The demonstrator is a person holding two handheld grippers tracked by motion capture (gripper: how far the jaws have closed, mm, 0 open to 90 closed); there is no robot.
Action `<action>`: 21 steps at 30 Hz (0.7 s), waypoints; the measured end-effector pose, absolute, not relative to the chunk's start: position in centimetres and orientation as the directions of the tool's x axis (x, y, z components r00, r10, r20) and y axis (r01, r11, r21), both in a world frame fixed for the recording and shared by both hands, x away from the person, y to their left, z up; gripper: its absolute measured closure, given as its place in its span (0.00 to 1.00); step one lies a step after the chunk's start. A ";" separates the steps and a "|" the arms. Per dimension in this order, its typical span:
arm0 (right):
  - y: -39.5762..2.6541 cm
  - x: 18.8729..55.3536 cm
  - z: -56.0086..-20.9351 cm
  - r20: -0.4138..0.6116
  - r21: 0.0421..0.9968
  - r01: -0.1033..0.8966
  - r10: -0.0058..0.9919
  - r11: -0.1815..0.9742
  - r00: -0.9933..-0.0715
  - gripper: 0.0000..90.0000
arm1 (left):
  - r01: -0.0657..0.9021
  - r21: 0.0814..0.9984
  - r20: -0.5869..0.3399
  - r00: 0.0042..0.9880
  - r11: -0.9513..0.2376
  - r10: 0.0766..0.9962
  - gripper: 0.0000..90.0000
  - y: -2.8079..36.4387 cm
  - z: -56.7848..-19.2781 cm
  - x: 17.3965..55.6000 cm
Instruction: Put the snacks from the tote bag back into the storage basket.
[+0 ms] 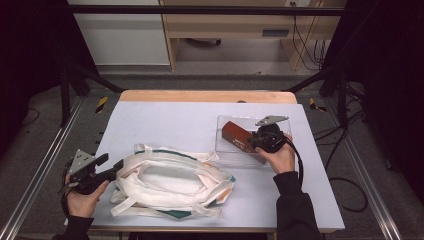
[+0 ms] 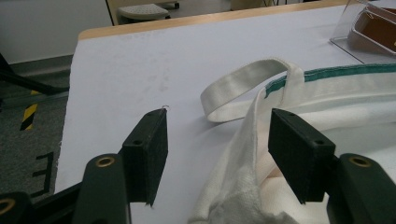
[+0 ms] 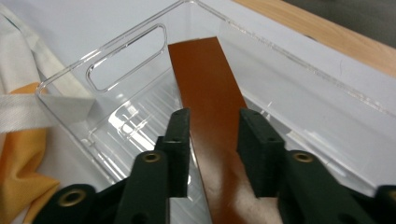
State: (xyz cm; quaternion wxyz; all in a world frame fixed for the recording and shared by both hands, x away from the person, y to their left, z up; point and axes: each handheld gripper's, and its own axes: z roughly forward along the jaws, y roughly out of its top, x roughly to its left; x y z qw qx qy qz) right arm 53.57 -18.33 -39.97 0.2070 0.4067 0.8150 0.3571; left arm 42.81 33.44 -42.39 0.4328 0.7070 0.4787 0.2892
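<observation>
The counter [image 1: 165,125] has a pale lavender top with a wooden strip along its far edge; beyond it lie grey floor, black frame posts and a light wooden cabinet [image 1: 235,25]. At the near left corner the left tool [image 1: 107,167] is released, its jaws standing wide. In the left gripper view a fold of the white cloth bag [image 1: 172,182] rises between them, with no pad seen pressing on it. The bag lies flat near the front middle, its mouth open, with a green trim band and orange patches; one strap loops out toward the far side. Right of it, just beside the bag, stands a clear plastic bin [image 1: 225,150] holding a reddish-brown box [image 1: 235,135] that lies slanted inside. The right tool [image 1: 252,142] reaches into the bin, its jaws on either side of the box. Whether the pads press on it is hard to make out. The hand hides the box's near end.
</observation>
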 end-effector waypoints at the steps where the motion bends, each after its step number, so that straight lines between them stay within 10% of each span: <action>1: -18.3 53.3 -40.1 -0.052 0.756 0.510 0.815 0.410 -0.577 0.82 | 0.427 0.889 -0.005 0.374 -0.167 0.927 0.42 33.4 -42.4 42.8; 21: -19.1 52.6 -41.7 0.004 0.697 0.590 0.821 0.408 -0.571 1.00 | 0.425 0.889 -0.003 0.377 -0.170 0.926 0.42 33.4 -42.4 42.8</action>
